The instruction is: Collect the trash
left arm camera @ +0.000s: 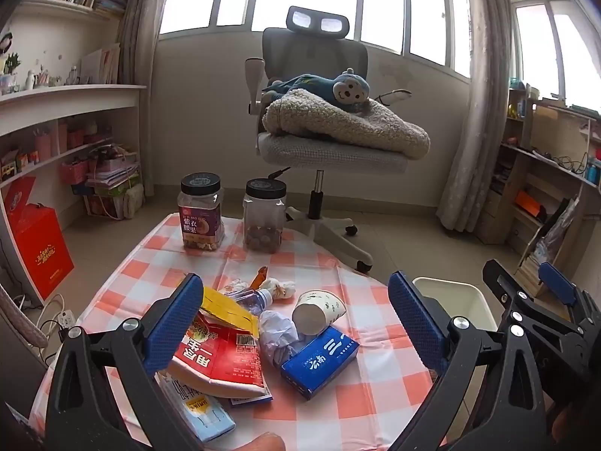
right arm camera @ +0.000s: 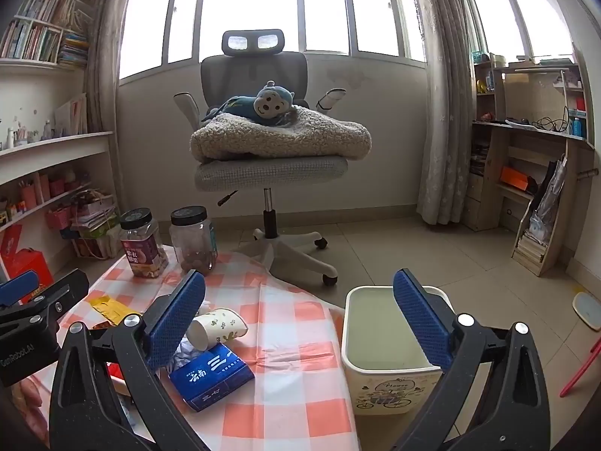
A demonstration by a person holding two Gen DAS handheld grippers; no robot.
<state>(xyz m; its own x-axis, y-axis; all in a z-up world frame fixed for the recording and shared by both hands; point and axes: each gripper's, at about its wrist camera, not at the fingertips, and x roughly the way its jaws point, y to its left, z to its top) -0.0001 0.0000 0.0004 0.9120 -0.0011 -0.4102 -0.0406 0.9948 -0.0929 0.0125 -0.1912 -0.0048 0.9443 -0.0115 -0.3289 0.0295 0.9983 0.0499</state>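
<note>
Left wrist view: left gripper point(left arm camera: 296, 319) gapes wide, holding nothing, above the trash heap; right gripper point(right arm camera: 300, 319) likewise spread and empty. Taking the blue box point(left arm camera: 319, 360) as landmark: crumpled paper point(left arm camera: 278, 332) touches it, paper cup point(left arm camera: 319, 310) just behind, bin point(right arm camera: 390, 353) well to its right. Risk: a grab could knock the cup rolling off the table point(left arm camera: 360, 402), or toward the jars point(left arm camera: 263, 218) far behind.

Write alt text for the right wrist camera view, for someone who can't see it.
The open right gripper hovers over a checkered table beside a cream bin on the floor. A tipped paper cup and a blue box lie at the left, two jars behind them.
</note>
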